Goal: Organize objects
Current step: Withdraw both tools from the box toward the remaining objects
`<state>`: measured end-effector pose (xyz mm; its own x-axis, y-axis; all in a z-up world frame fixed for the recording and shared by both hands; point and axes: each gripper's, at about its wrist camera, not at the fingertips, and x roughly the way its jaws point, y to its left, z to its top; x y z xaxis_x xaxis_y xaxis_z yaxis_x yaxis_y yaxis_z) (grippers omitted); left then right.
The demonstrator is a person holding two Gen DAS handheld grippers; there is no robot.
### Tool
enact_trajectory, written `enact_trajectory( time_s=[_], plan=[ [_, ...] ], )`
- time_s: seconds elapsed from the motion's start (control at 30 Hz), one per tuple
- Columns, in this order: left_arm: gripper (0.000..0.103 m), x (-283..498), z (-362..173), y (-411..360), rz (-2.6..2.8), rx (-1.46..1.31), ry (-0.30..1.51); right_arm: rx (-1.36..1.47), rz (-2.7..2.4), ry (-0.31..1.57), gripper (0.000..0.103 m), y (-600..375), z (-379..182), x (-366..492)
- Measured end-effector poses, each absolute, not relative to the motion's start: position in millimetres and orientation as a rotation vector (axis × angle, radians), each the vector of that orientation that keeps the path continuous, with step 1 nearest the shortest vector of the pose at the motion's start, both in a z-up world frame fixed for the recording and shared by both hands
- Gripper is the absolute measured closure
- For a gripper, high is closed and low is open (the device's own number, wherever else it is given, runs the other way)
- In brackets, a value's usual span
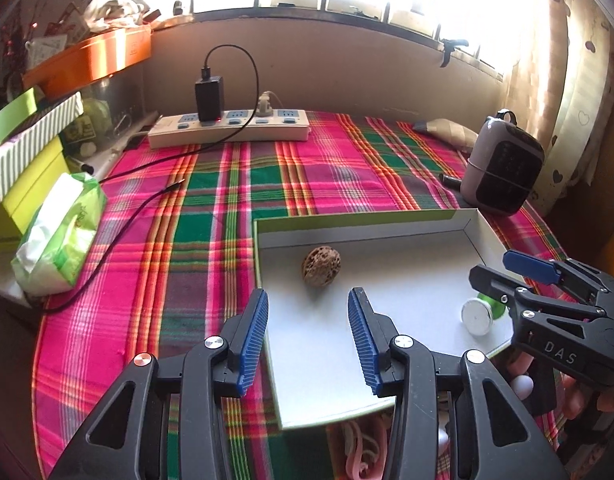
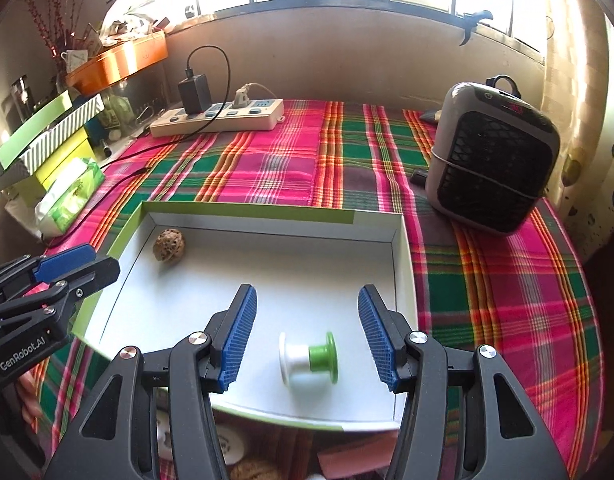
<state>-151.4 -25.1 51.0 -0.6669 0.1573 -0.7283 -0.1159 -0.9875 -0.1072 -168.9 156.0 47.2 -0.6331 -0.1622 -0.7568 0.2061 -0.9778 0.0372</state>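
Spool [image 2: 309,358] in tray [image 2: 267,216], between open right claw [image 2: 307,342] fingers, untouched.

Walnut [image 2: 169,245] and spool [image 2: 309,358] in tray [image 2: 403,280]; heater [image 2: 493,156] behind-right.

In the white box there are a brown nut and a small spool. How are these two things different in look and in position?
The nut is brown, rough and pitted; the spool is smooth, white and green. The nut is roundish, while the spool has a narrow middle between two flat discs and lies on its side. The nut sits near the box's far left corner in the right wrist view; the spool lies nearer, between the open right gripper's fingers, untouched. Both rest on the box floor.
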Motion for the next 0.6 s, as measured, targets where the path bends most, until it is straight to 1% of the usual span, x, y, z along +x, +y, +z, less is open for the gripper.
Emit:
enact_trajectory(
  time_s=[0.2, 0.4, 0.6],
  plan=[
    [0.063, -128.1, 54.0, -32.3, 2.746, -1.176, -0.121, 1.211, -2.681, 0.045, 0.049, 164.8, 48.4, -149.1],
    [0.063, -105.7, 52.0, -33.3, 2.732, -1.165, -0.122, 1.192, -2.708, 0.032, 0.049, 175.8, 49.5, -128.6],
    [0.063, -87.9, 41.2, -33.8, 2.703, -1.182, -0.143, 1.163, -2.734, -0.006, 0.049, 191.3, 50.5, -103.8]
  ],
)
